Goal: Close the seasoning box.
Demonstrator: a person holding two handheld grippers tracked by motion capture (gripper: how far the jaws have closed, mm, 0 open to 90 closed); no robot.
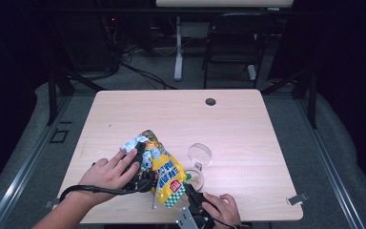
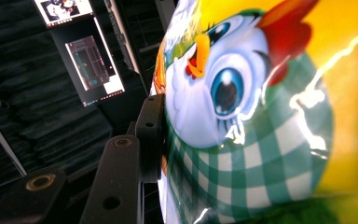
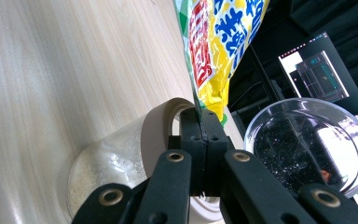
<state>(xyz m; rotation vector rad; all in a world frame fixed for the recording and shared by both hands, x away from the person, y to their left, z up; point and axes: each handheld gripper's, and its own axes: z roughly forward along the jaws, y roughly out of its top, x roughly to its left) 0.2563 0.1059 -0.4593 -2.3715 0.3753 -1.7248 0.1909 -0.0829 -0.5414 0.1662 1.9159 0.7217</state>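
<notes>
The snack bag (image 1: 164, 172) hangs tilted over the open jar (image 1: 194, 179) on the bench (image 1: 238, 129), likely for pouring. The left gripper (image 1: 140, 162) clamps its fingers around the bag's body; the right gripper (image 3: 199, 122), fingers together, pinches a lower corner (lid (image 1: 199, 154) set aside).

From my seat I've got a pale wood surface (image 1: 248, 124) with a cable hole (image 1: 210, 101) near the far edge, a black chair (image 1: 233, 43) behind it (lit monitors (image 2: 93, 70) too).
</notes>
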